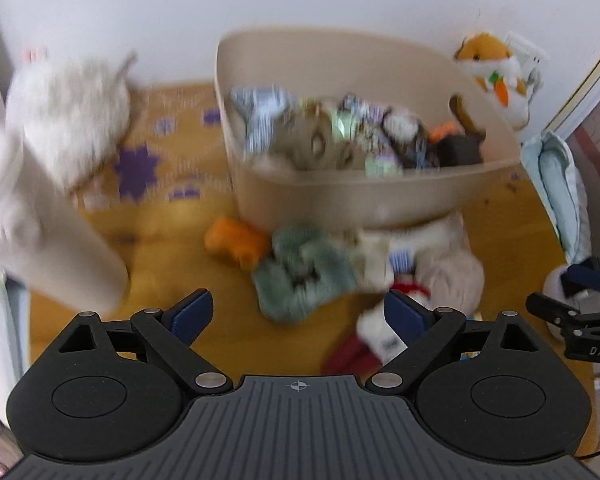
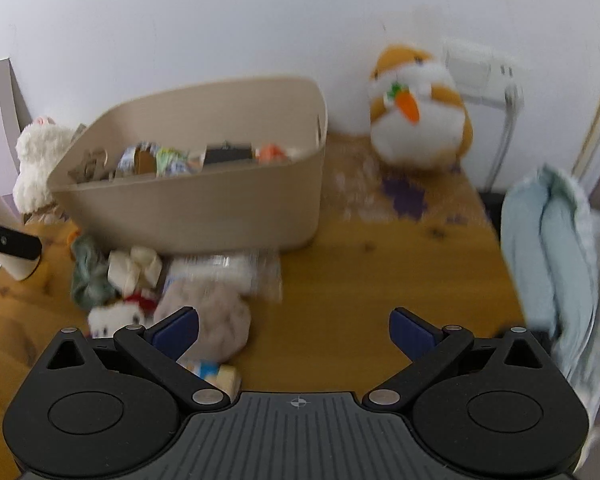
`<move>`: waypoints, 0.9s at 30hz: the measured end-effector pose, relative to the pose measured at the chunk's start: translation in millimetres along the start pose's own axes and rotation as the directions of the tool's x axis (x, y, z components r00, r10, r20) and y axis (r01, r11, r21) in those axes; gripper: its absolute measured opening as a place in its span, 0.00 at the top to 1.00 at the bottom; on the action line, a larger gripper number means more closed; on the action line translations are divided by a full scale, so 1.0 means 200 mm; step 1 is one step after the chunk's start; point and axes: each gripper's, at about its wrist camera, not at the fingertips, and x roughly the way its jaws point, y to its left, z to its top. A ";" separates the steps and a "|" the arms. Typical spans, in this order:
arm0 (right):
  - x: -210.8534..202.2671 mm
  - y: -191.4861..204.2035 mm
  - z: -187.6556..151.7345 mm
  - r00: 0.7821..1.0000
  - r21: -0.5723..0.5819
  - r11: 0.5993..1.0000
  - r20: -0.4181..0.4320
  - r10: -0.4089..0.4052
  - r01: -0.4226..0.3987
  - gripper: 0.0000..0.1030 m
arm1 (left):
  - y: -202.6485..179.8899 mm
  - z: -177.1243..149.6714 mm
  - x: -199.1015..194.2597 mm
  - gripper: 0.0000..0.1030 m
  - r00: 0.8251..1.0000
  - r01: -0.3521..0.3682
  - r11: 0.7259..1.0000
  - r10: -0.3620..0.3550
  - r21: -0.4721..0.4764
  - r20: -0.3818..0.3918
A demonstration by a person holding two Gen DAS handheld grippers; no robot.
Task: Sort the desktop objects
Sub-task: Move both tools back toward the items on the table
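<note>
Small soft desktop objects lie heaped on the wooden tabletop [image 2: 360,264] just in front of the beige oval plastic bin [image 1: 340,196], which already holds a jumble of items: a grey-green knitted cloth [image 1: 300,276], an orange plastic toy [image 1: 236,240], a cream fabric bow [image 2: 134,268] and a pinkish-beige fuzzy bundle [image 2: 208,320]. The left gripper [image 1: 298,312] hovers over the grey-green cloth, jaws apart and empty; the right gripper [image 2: 294,330] waits above bare wood, jaws likewise spread. A clean pick likely means lowering over one item's edge, closing firmly on a fold, lifting clear of neighbours before crossing the bin's rim
</note>
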 end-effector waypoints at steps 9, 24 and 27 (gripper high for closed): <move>-0.02 0.10 -0.35 0.995 0.005 0.999 -0.087 0.047 -0.046 0.00 | -0.04 -0.23 0.08 0.09 0.998 0.040 0.996 -0.036 0.081 -0.053; 0.07 0.28 -0.47 0.996 -0.063 0.998 -0.088 -0.010 0.004 0.00 | -0.33 -0.32 0.30 0.09 0.999 -0.032 0.899 0.038 0.437 -0.005; 0.08 0.29 -0.47 0.996 -0.055 0.998 -0.089 -0.006 0.001 0.00 | -0.37 -0.31 0.33 0.09 0.999 -0.035 0.885 0.037 0.464 0.004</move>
